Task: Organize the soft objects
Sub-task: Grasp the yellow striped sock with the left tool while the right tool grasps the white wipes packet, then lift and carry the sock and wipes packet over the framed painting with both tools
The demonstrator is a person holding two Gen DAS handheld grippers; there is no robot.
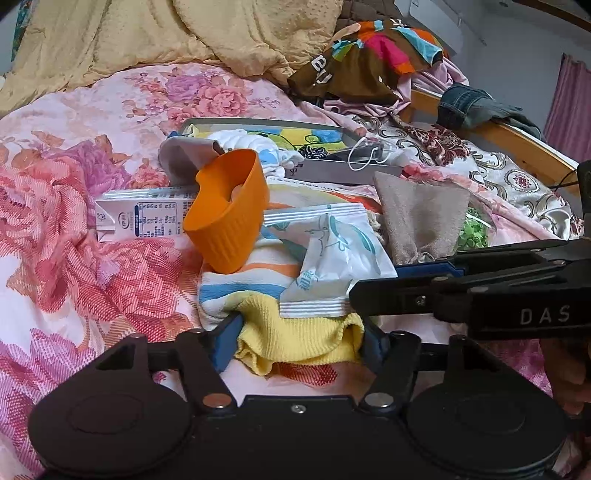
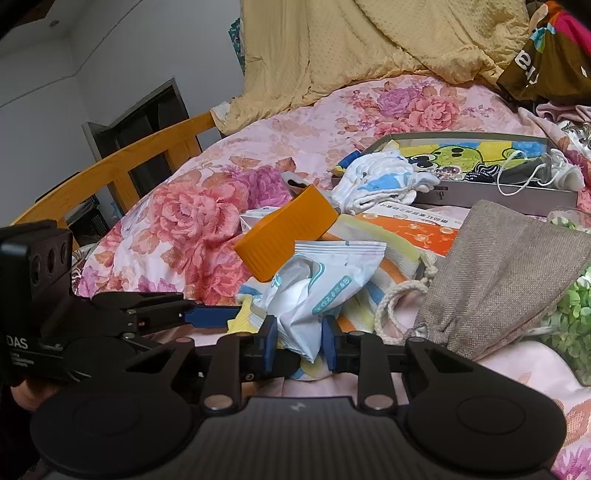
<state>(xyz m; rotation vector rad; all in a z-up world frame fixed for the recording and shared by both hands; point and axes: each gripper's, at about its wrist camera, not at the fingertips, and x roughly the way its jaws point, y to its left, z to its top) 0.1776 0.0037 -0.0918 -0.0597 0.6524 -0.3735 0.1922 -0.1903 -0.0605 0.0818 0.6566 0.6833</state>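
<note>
My left gripper (image 1: pixel 300 341) is at the near edge of a striped towel (image 1: pixel 251 284) on the flowered bed. Its blue pads press on the towel's bunched yellow hem (image 1: pixel 295 339). My right gripper (image 2: pixel 300 346) is shut on the lower corner of a white and teal plastic packet (image 2: pixel 317 288), which lies on the same towel. In the left wrist view that packet (image 1: pixel 332 266) sits just beyond the yellow hem, with the right gripper's fingers reaching it from the right. An orange ribbed cup (image 1: pixel 229 221) lies tipped over behind the packet.
A grey burlap drawstring pouch (image 2: pixel 495 280) and a bag of green beads (image 2: pixel 576 317) lie right of the packet. Behind are a milk carton (image 1: pixel 144 219), a grey box (image 2: pixel 498 195) of cloths, a beige blanket (image 1: pixel 184 33) and the wooden bed rail (image 2: pixel 122 158).
</note>
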